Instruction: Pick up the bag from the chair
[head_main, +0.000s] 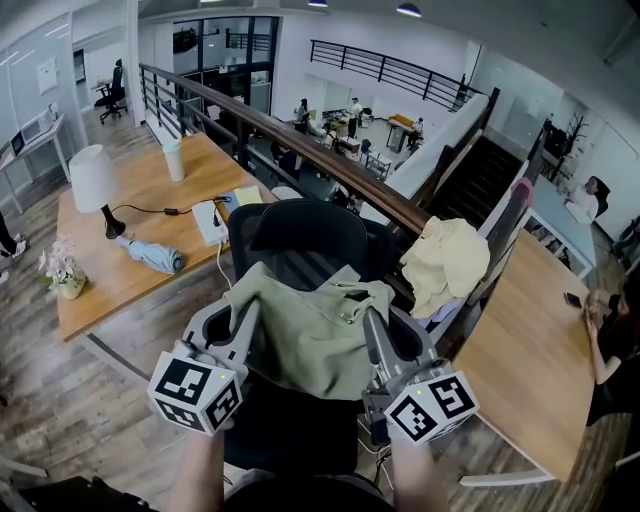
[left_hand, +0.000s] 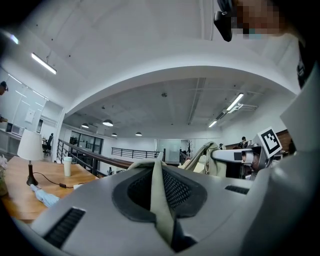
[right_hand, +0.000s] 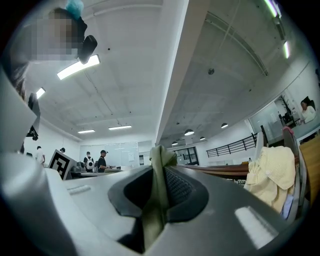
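We hold the bag (head_main: 315, 340) over the chair (head_main: 300, 235), whose backrest is at twelve o'clock. The left gripper (head_main: 248, 318) at nine and the right gripper (head_main: 372, 322) at three each clench its top edge. The bag seems soft, light and floppy, so its upper corners suit gripping.

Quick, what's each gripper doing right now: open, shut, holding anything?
left gripper: shut on the green bag, pinching a fold of its fabric.
right gripper: shut on the green bag too, on another fold.
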